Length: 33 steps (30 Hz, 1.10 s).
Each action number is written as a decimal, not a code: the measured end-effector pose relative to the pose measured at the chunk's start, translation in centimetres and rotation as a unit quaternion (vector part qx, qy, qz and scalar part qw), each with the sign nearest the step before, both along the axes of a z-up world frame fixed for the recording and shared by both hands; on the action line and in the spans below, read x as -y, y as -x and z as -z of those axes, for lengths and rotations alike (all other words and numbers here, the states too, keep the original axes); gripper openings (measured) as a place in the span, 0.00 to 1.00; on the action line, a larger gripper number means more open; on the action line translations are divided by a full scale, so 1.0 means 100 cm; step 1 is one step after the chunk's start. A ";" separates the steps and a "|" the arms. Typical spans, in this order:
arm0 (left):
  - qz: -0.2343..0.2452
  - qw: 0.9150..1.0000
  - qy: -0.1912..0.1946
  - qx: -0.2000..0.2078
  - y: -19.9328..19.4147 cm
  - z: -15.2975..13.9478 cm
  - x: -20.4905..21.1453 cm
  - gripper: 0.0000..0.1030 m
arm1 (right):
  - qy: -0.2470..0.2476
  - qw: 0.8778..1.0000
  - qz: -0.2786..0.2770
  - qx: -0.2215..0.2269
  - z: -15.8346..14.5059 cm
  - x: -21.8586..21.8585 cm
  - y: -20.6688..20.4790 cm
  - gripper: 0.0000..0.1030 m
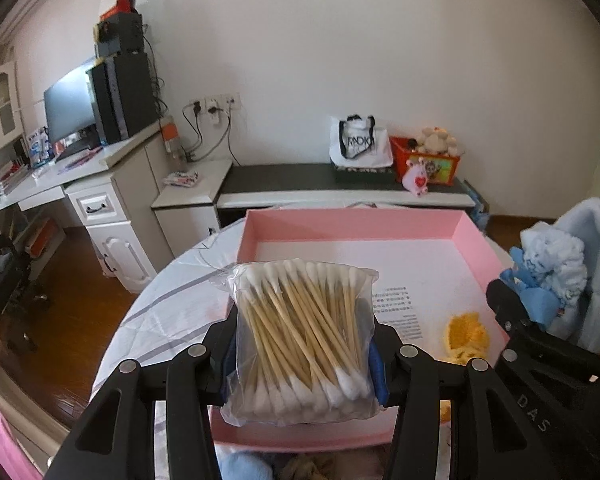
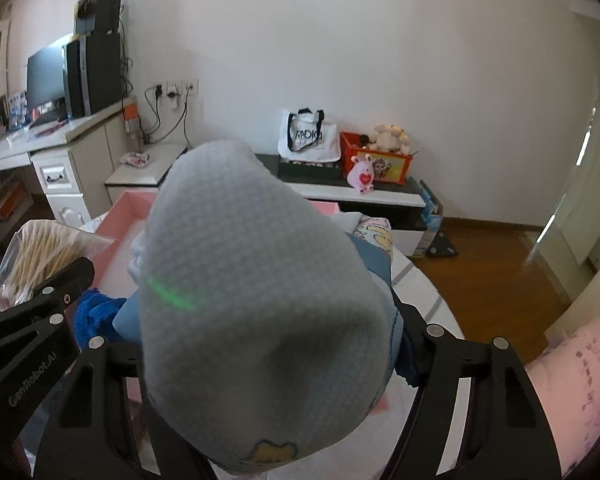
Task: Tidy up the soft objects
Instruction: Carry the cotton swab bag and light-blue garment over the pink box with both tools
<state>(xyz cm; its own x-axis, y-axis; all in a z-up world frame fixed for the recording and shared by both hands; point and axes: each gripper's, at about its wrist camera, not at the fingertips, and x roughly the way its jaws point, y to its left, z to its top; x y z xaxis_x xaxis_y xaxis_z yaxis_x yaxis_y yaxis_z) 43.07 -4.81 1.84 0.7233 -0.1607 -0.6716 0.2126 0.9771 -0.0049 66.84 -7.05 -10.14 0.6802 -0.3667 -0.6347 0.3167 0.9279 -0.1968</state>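
Cotton swabs in a clear bag are sitting clamped between the left gripper's closed fingers, hanging above the near edge of the pink box. Beside it, the right gripper is squeezing a pale blue towel over the striped table. A yellow knit piece is lying inside the box.

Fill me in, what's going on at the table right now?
A person is sorting soft items into a pink box on the round table. The left gripper is shut on a clear bag of cotton swabs, held above the box's near edge. The right gripper is shut on a light blue cloth bundle beside the box. A yellow knitted item already lies inside the box. Neither held item has been put down yet.
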 end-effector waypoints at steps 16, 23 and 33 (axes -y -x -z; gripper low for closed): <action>0.045 0.997 -0.016 -0.059 -0.140 0.033 0.004 0.49 | 0.010 0.997 -0.014 -0.078 0.042 0.003 -0.065 0.60; 0.030 0.997 -0.014 -0.075 -0.158 0.042 -0.001 0.72 | -0.001 0.995 -0.020 -0.098 0.052 0.011 -0.070 0.69; 0.014 0.999 -0.011 -0.049 -0.138 0.045 -0.010 0.98 | -0.001 0.995 -0.002 -0.104 0.056 0.025 -0.067 0.93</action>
